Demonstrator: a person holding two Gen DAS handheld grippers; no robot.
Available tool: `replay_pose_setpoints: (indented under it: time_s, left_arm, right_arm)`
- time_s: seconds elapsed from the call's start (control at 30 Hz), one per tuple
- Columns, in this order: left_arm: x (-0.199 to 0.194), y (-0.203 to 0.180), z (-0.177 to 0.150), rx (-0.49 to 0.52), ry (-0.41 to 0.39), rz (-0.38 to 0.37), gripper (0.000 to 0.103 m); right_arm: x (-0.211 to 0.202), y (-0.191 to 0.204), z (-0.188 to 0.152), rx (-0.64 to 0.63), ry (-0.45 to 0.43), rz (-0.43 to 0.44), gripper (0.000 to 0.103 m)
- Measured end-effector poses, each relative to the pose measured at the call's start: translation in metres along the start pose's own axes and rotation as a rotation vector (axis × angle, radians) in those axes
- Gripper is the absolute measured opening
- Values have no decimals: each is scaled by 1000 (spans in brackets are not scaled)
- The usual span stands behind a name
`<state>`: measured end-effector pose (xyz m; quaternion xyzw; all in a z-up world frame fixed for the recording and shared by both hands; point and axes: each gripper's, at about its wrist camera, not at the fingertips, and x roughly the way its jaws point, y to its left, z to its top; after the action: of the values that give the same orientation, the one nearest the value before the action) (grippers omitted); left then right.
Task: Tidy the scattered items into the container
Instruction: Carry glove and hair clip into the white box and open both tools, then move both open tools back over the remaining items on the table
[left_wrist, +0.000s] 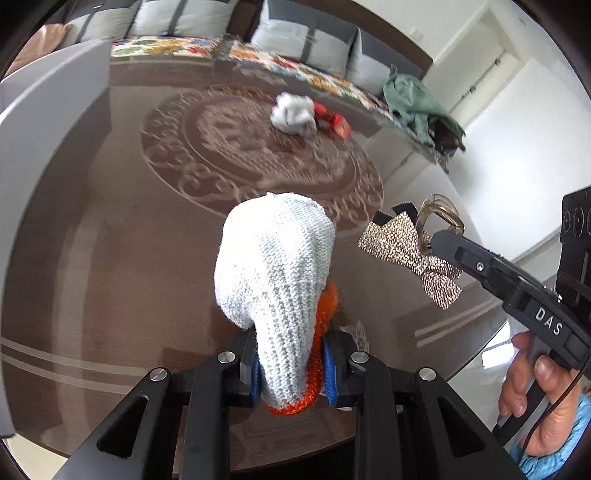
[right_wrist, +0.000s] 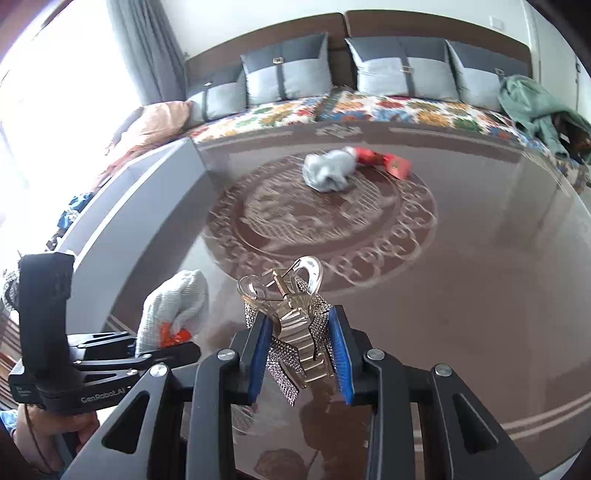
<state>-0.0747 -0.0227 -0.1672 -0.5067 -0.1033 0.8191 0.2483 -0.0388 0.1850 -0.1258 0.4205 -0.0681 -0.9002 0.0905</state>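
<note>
A grey container (right_wrist: 147, 206) stands at the table's left edge. The left gripper (left_wrist: 291, 373) pinches a white knitted glove (left_wrist: 273, 269) with an orange cuff; the right gripper (right_wrist: 301, 354) clamps a rhinestone bow hair clip (right_wrist: 295, 332), both above the glass-topped table (right_wrist: 443, 295)

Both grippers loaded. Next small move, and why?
Probably carry both loads left to the grey container and release. The left gripper is shut on the white knit glove, the right gripper on the sparkly hair clip; both are off the table, with the container at its left edge.
</note>
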Motion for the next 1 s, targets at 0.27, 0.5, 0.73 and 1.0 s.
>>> replay_pose_setpoints:
  time_s: [0.27,0.5,0.73,1.0]
  left_arm:
    - [-99,75,51,-103,-179,39,25]
    - [-161,194,93,-240,-242,221,25]
    - [-119,280,115,-358,-40,288,45]
    - [-114,287,92,-403,-38,334,71]
  right_arm:
    - [5,94,79,-93,-96,167,32]
    - [69,229,157,-198,-131,342,32]
    - [183,317,182,-190,21,413,33]
    - [193,299,161,-128,56,397,50]
